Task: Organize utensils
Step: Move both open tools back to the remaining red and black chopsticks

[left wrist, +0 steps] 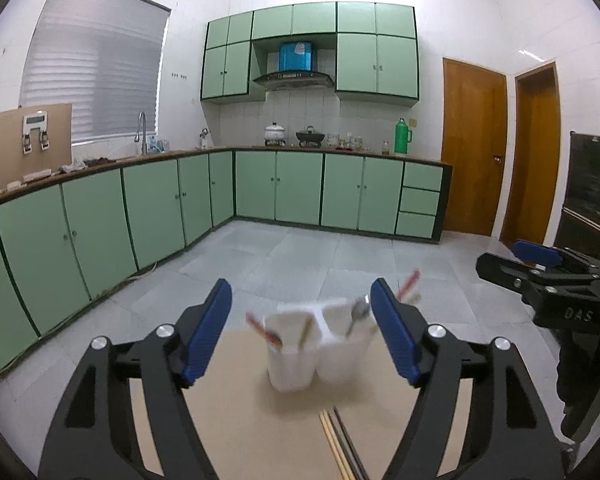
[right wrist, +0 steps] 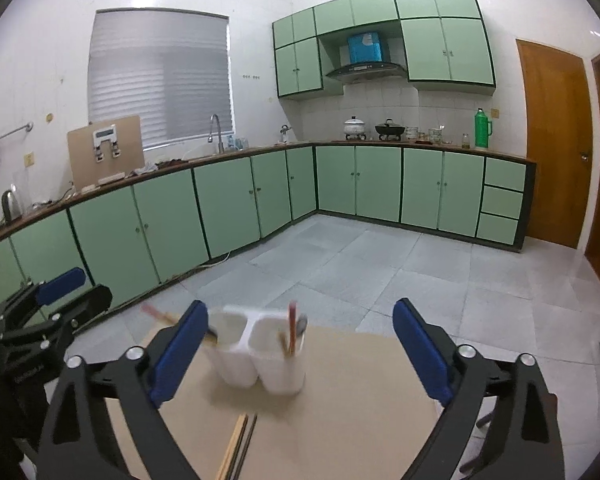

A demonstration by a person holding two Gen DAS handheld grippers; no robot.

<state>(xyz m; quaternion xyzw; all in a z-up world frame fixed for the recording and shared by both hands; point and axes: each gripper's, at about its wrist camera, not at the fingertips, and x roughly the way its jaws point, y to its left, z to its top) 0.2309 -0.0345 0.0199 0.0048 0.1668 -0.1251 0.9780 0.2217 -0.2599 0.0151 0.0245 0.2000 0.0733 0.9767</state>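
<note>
A white two-compartment utensil holder (left wrist: 318, 344) (right wrist: 260, 354) stands on a tan table (left wrist: 380, 420) (right wrist: 360, 400). It holds red-tipped chopsticks (left wrist: 265, 330) (right wrist: 291, 326) and a metal spoon (left wrist: 358, 314) (right wrist: 301, 326). Loose chopsticks (left wrist: 338, 446) (right wrist: 238, 446) lie on the table in front of the holder. My left gripper (left wrist: 302, 330) is open and empty, raised just before the holder. My right gripper (right wrist: 298, 354) is open and empty too, to the holder's right; it also shows in the left wrist view (left wrist: 540, 268).
Green kitchen cabinets (left wrist: 140, 208) (right wrist: 220, 200) run along the far walls with a grey tiled floor (left wrist: 320, 256) between. Wooden doors (left wrist: 474, 156) stand at the right. The table's far edge is just behind the holder.
</note>
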